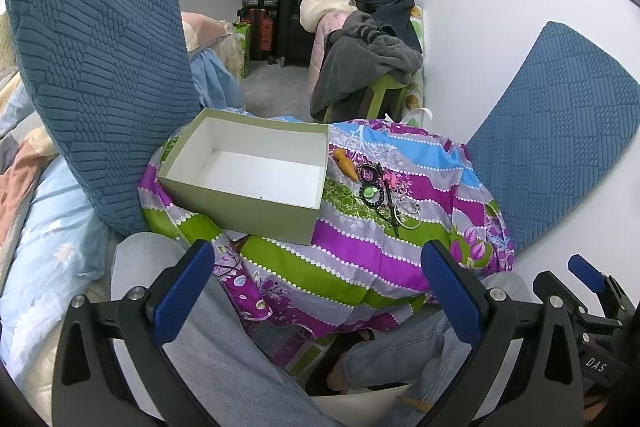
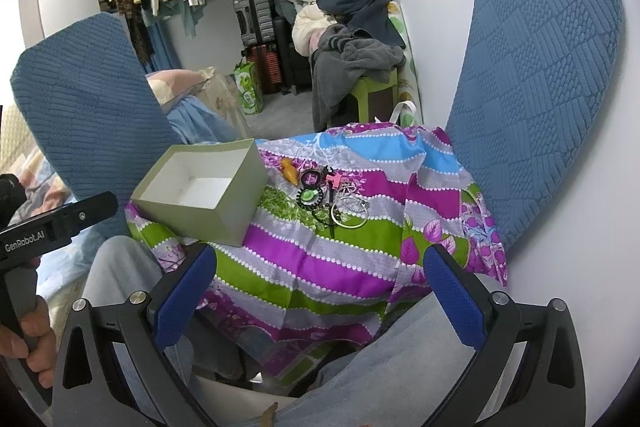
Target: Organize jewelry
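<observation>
Jaws of both the left gripper [image 1: 316, 291] and right gripper [image 2: 320, 297] stand spread and empty; the jewelry pile [image 2: 334, 201] lies ahead, right of the empty box [image 2: 200, 195], so pinch one piece cleanly.

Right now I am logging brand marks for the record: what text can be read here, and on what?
"GenRobot.AI": white letters on the black body of the left claw, seen from the right wrist.
"DAS": white letters on the black body of the right claw, seen from the left wrist.
The round jewelry carries marks too small to read.
</observation>
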`<state>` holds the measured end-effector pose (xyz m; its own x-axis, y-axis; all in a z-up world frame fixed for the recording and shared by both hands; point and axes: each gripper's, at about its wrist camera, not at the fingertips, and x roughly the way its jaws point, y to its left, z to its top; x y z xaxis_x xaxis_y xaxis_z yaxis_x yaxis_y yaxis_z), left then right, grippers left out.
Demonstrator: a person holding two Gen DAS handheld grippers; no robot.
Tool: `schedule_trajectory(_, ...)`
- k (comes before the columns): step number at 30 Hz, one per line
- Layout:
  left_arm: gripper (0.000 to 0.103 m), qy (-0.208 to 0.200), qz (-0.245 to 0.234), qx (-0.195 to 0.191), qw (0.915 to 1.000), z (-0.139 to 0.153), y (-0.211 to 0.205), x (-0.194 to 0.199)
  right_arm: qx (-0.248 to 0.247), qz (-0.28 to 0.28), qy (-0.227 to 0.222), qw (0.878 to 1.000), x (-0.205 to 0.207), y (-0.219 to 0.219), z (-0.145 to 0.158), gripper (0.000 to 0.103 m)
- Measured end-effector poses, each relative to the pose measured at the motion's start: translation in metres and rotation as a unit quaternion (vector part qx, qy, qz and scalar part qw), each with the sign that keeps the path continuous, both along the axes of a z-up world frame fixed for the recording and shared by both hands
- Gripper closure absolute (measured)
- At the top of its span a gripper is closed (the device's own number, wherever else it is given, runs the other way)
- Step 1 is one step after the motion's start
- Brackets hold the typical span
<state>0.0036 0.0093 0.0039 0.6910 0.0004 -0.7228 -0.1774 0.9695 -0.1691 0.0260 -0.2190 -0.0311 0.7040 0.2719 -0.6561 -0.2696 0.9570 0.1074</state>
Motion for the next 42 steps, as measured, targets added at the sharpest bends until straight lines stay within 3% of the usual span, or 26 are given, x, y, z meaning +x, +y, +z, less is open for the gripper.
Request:
schedule_trajectory(4, 0.001, -0.002, 0.001, 0.001, 1.0, 0.0, 0.0, 0.0, 0.014, -0.002, 0.006, 1.0, 0.002, -0.003, -0.002, 0.0)
schedule_trajectory(8, 0.001, -0.004, 0.002, 0.008, 1.0, -0.001, -0.002, 0.001, -0.012, -0.005, 0.011, 1.0, 0.007, -0.001, -0.007, 0.0)
schedule_trajectory(27, 0.001, 0.005, -0.024, -0.006, 0.9997, -0.009, -0.012, 0.029, 0.016, -0.009, 0.001, 1.0, 0.03, -0.004, -0.004, 0.001)
schedule_trajectory(31, 0.001, 0.018, -0.032, -0.013, 0.9992, -0.019, -0.014, 0.039, 0.009, -0.003, -0.009, 1.0, 0.035, -0.007, -0.011, 0.006)
schedule_trajectory(37, 0.002, 0.039, -0.071, -0.008, 0.9967, -0.041, -0.023, 0.062, 0.017, -0.005, -0.009, 1.0, 0.058, -0.01, -0.039, 0.022)
schedule_trajectory(40, 0.015, 0.051, -0.094, -0.026, 0.994, -0.051, -0.027, 0.075, 0.014, -0.015, -0.006, 1.0, 0.073, -0.011, -0.057, 0.031)
schedule_trajectory(42, 0.02, 0.056, -0.112, -0.038, 0.9914, -0.057, -0.033, 0.086, 0.015, -0.013, -0.001, 1.0, 0.084, -0.011, -0.067, 0.031)
